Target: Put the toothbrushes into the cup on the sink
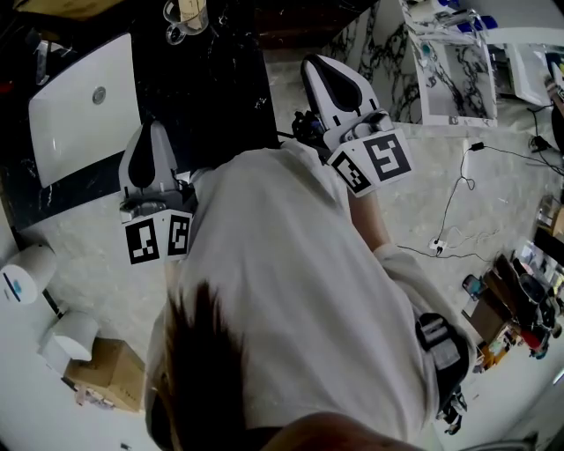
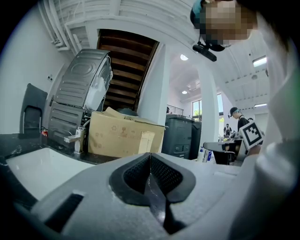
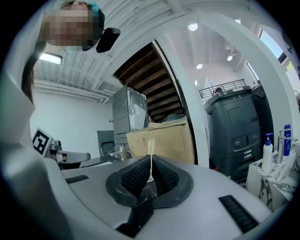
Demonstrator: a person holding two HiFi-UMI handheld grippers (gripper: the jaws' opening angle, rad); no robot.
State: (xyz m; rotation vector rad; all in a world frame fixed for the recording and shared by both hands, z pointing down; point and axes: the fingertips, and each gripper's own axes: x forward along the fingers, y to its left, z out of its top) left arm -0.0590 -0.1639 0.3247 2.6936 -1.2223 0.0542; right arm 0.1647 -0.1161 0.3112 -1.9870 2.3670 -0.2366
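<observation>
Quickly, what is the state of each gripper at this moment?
Left gripper: closed, holding nothing.
Right gripper: closed, holding nothing that can be seen.

The clear cup (image 1: 187,16) with a handle stands upright on the dark counter (image 1: 220,97), near the white rectangular sink (image 1: 79,114).

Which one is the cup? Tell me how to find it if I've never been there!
In the head view, start at the black marble counter and find the big white rectangular sink set into it. Look up past the sink's upper right corner, to the top of the picture. The cup stands there: small, round, with a looped handle, unlike the flat white basin.
</observation>
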